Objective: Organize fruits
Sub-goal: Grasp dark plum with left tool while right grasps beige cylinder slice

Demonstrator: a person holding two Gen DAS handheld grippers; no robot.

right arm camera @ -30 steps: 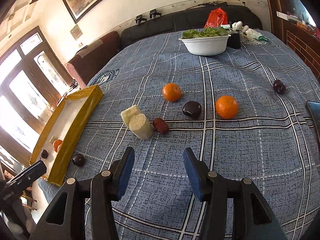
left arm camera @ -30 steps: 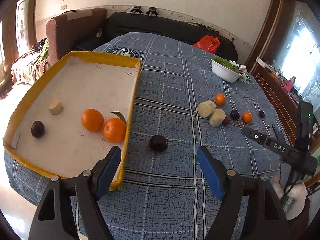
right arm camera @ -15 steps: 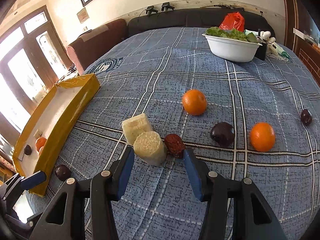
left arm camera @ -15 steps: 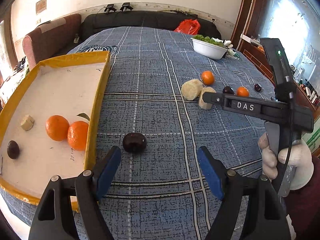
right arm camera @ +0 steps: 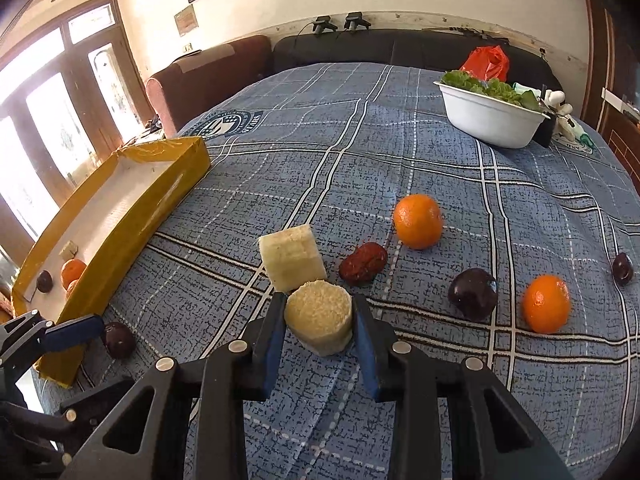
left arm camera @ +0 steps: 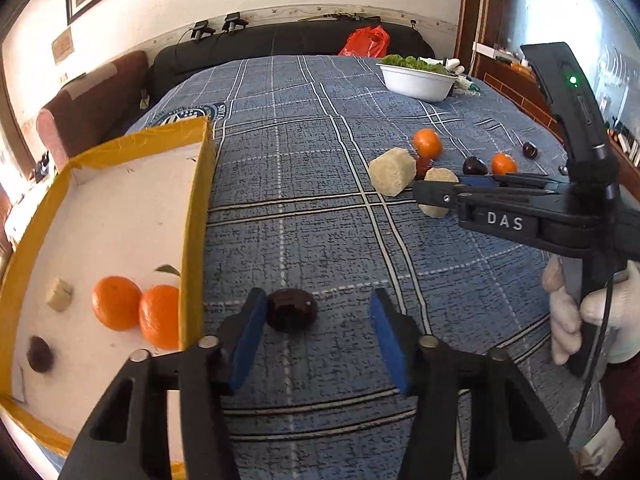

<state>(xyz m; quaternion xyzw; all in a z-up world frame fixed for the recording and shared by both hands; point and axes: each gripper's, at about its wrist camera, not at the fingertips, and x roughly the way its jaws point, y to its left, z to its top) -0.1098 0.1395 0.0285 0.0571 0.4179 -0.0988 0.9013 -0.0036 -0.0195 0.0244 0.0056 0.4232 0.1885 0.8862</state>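
Note:
A dark plum (left arm camera: 291, 310) lies on the blue checked cloth beside the yellow tray (left arm camera: 195, 216). My left gripper (left arm camera: 316, 324) is open, with the plum next to its left pad. The tray holds two oranges (left arm camera: 117, 302), a pale chunk and a dark plum. My right gripper (right arm camera: 319, 322) has its pads against both sides of a pale round cane chunk (right arm camera: 319, 320) that rests on the cloth. Behind it lie a second pale chunk (right arm camera: 291, 257), a red date (right arm camera: 363, 262), two oranges (right arm camera: 418, 221), and two dark plums (right arm camera: 473, 293).
A white bowl of greens (right arm camera: 490, 120) stands at the table's far right. A dark sofa and a brown armchair (right arm camera: 200, 76) are behind the table. The right gripper's body (left arm camera: 520, 208) crosses the right of the left wrist view.
The left gripper has moved forward until the plum lies between its pads. The right gripper has moved forward and narrowed around the round pale chunk.

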